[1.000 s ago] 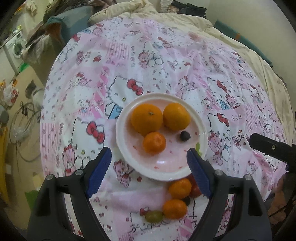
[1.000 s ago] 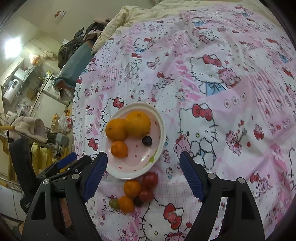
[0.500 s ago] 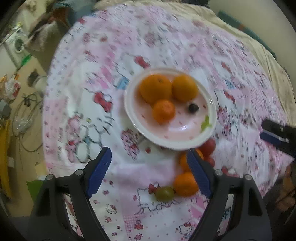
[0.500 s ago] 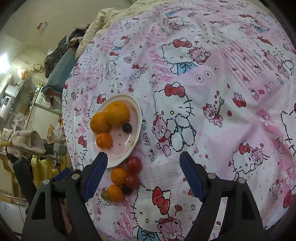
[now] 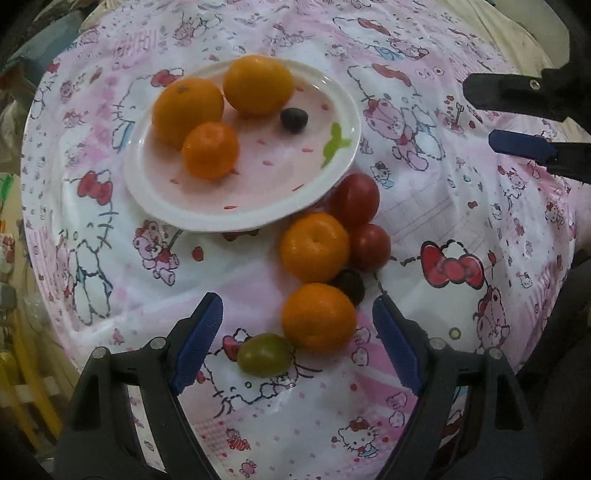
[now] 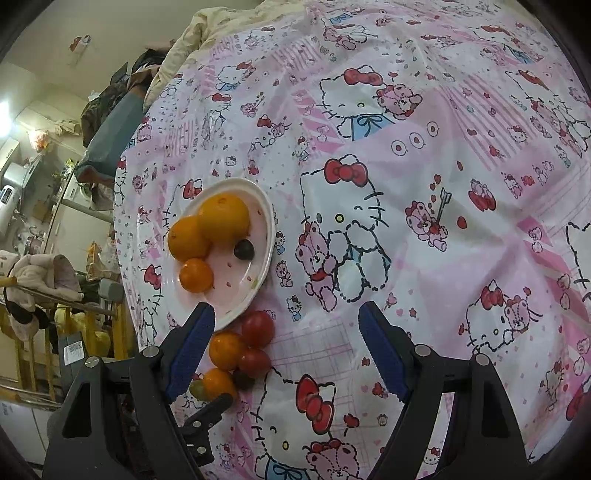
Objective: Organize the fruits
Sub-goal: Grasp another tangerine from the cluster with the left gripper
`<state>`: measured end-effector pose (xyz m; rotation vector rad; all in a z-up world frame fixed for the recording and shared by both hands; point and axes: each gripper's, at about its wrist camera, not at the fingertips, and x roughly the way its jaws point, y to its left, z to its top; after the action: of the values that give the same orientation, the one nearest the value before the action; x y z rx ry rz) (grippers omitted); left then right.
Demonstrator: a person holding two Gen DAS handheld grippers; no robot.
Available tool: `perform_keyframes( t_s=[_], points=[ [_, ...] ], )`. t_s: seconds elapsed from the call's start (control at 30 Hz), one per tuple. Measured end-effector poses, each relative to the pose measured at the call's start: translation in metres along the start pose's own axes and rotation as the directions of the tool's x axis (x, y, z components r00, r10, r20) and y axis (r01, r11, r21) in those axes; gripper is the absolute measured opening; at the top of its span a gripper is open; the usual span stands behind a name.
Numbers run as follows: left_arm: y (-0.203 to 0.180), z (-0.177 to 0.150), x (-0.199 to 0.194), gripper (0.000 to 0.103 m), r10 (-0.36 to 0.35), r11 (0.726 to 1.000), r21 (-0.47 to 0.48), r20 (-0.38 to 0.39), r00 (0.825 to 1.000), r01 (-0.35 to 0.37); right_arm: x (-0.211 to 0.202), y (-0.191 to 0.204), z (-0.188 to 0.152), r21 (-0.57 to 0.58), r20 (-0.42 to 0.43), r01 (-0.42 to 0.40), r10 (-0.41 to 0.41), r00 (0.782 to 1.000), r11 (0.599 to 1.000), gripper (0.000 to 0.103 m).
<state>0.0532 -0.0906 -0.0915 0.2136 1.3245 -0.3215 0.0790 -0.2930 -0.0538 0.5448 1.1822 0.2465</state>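
A white plate [image 5: 207, 218] [image 6: 225, 317] holds three oranges [image 5: 210, 149] and a dark grape [image 5: 293, 119]. Beside it on the cloth lie two oranges [image 5: 319, 317] [image 5: 314, 246], two red tomatoes [image 5: 355, 198] [image 5: 370, 246], a dark grape [image 5: 349, 285] and a green grape [image 5: 264, 354]. My left gripper [image 5: 297, 341] is open, low over the near orange and the green grape. My right gripper [image 6: 286, 349] is open and empty, above the cloth to the right of the fruit pile [image 6: 236, 356]; it also shows in the left wrist view [image 5: 524, 122].
The round table wears a pink Hello Kitty cloth [image 6: 406, 184]. A quilt [image 6: 207, 33] lies at its far side. Room clutter, a chair with clothes [image 6: 37, 280] and yellow rails [image 5: 22, 362] stand beyond the table's left edge.
My left gripper has dropped and moved back from over the plate to the loose fruit near the table edge. My right gripper has shifted right and lower over the cloth. Both stay open.
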Motion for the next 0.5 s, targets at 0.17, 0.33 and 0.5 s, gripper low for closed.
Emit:
perform_keyframes(
  t_s=[0.17,0.33,0.5],
  points=[
    [0.002,0.004,0.007,0.061,-0.027,1.0,-0.007,-0.023,0.999,0.026,0.001,-0.002,0.0,0.007,-0.006,0.001,-0.001,1.0,1.0,0.083],
    [-0.002,0.006,0.01,0.038,-0.084,0.996,0.002,-0.04,0.996,0.084,0.001,-0.003,0.0,0.007,-0.004,0.0,0.0,1.0,1.0,0.083],
    [-0.009,0.002,0.006,0.036,-0.068,0.997,0.037,-0.026,0.997,0.069,0.001,-0.003,0.001,0.004,-0.006,0.007,-0.007,1.0,1.0,0.083]
  ],
)
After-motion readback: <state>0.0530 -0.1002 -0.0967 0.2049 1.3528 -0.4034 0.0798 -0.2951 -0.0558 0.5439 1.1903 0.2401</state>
